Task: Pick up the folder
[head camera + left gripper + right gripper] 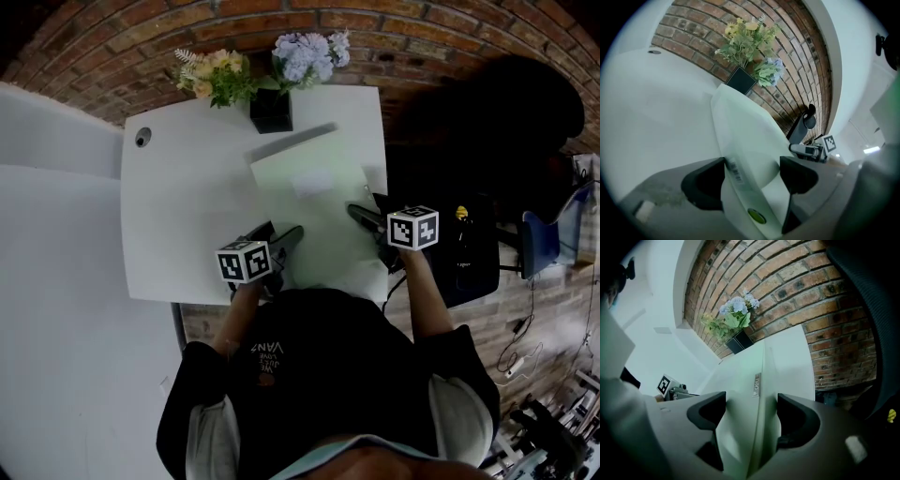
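Observation:
A pale green folder (pixel 305 183) stretches from the middle of the white table (pixel 178 216) to its near edge, and a dark shadow runs along its far edge. My left gripper (pixel 281 234) is at its near left corner. In the left gripper view the folder (pixel 745 136), with a barcode strip and a green dot, fills the gap between the jaws of the gripper (pixel 752 173). My right gripper (pixel 367 220) is at the near right corner. In the right gripper view the folder's labelled edge (pixel 759 380) runs between the jaws of that gripper (pixel 751 413) and touches both.
A black box vase (pixel 270 111) with yellow and blue flowers stands at the table's far edge, just beyond the folder. A cable hole (pixel 142 138) lies at the far left corner. A dark chair and bag (pixel 469 244) stand right of the table, with a brick wall behind.

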`<state>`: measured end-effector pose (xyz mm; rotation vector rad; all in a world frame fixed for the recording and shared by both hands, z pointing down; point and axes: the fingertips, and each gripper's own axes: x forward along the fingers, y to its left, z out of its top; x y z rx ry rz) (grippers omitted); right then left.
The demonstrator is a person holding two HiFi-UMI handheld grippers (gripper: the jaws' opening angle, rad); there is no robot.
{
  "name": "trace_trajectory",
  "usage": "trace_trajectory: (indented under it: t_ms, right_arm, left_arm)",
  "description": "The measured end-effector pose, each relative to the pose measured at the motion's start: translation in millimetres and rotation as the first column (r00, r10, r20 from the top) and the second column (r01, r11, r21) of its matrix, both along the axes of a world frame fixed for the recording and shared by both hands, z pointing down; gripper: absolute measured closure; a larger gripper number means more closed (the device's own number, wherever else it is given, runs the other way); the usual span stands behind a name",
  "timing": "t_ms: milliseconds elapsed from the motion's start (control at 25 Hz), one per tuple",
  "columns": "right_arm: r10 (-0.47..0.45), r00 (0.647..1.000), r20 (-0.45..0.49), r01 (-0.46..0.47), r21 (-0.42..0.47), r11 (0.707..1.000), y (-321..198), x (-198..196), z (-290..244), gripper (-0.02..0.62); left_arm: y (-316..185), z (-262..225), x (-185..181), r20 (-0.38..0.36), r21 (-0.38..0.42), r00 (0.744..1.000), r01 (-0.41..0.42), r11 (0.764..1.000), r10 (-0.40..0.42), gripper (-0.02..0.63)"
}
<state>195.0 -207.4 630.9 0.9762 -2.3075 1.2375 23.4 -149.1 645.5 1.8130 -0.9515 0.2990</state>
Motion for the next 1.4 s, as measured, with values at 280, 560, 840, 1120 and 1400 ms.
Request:
trace_trajectory:
  t_ms: [280,560,840,1120,1400]
  right_arm:
    - [0.031,0.999,-0.012,-0.031,-0.003,1.0,7.5,-1.1,1.0,0.261]
    - [0.07,0.997,-0.016,-0.069,0.017,0.997,18.9,-2.7,-4.2,0.267]
    - [0.118,0.993,-0.006,-0.118,0.069,0.991,28.0,-1.7,-16.4,0.271]
    - [0.175,0.985,0.002,-0.174,0.108,0.979,37.1,-0.6,-30.2,0.273]
    - [0.222,0.975,0.024,-0.224,0.152,0.963,47.0,-7.1,-45.9,0.273]
  left_arm:
    - [0.1,-1.5,-4.0,0.013,0.008,1.0,-0.006,1.0,0.006,0.239]
    - [4.2,-2.9,-6.6,0.023,0.014,0.999,-0.042,0.999,0.041,0.241]
    - [2.8,-12.2,-4.8,0.021,0.042,0.996,-0.089,0.995,0.088,0.241]
    - [1.1,-23.7,-5.9,0.024,0.09,0.992,-0.122,0.988,0.12,0.241]
    - [1.0,-43.6,-14.0,0.042,0.153,0.989,-0.149,0.977,0.144,0.241]
